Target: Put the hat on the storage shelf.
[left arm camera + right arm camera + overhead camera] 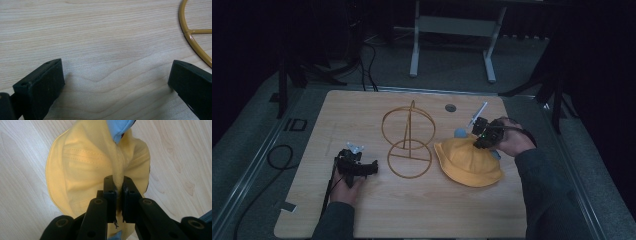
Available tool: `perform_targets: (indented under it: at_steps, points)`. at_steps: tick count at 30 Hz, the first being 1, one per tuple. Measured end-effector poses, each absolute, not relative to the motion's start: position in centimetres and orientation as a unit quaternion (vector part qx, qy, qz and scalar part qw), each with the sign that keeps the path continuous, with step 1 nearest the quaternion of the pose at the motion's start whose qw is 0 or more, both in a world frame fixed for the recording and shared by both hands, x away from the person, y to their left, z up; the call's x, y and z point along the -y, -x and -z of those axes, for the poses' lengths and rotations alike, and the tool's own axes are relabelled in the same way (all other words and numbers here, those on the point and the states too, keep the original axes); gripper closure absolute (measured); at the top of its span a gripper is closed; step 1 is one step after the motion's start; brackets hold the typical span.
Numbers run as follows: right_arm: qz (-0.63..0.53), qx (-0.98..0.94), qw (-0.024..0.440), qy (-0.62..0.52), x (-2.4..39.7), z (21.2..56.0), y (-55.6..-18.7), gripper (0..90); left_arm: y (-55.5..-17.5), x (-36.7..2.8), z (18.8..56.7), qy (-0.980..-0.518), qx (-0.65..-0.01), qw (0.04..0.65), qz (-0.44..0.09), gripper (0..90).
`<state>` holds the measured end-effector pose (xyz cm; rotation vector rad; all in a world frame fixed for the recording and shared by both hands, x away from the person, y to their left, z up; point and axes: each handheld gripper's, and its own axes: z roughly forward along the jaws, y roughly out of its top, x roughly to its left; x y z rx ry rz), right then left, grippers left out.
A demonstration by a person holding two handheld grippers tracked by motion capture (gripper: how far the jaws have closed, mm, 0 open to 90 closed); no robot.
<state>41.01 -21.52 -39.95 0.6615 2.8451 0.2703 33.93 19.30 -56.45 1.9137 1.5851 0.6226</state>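
**Now the hat is pinched, ready to lift**

Right now your right gripper is clenched on a fold of the yellow hat, with the cloth bunched into a ridge between the two black jaws. In the high view the hat lies on the wooden table at the centre right of the frame, just right of the wire stand, and your right gripper sits over its upper edge. A bit of light blue cloth shows at the top of the right gripper view, beyond the pinched ridge; what it belongs to is hard to tell.

Your left gripper rests at the lower left of the high view, well apart from the hat. Its jaws stand wide and released, nothing between them but bare table, with the stand's base ring at the upper right of the left gripper view.

By the look of it, the grasp is made and the lift comes next. That move calls for a steady rise so the fold does not slip, then a carry toward the stand, probably to set the hat over its upper hoop. Keep the brim from snagging the wire.
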Motion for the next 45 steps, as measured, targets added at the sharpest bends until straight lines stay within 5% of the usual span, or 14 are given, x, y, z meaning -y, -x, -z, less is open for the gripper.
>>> perform_targets:
  at_steps: [45]
  points:
    - [-0.141,-0.960,0.138,-0.197,22.2,32.1,-40.7,84.0,-33.9,-19.3,56.4,-0.717,-0.593,0.284,-0.232,0.4]
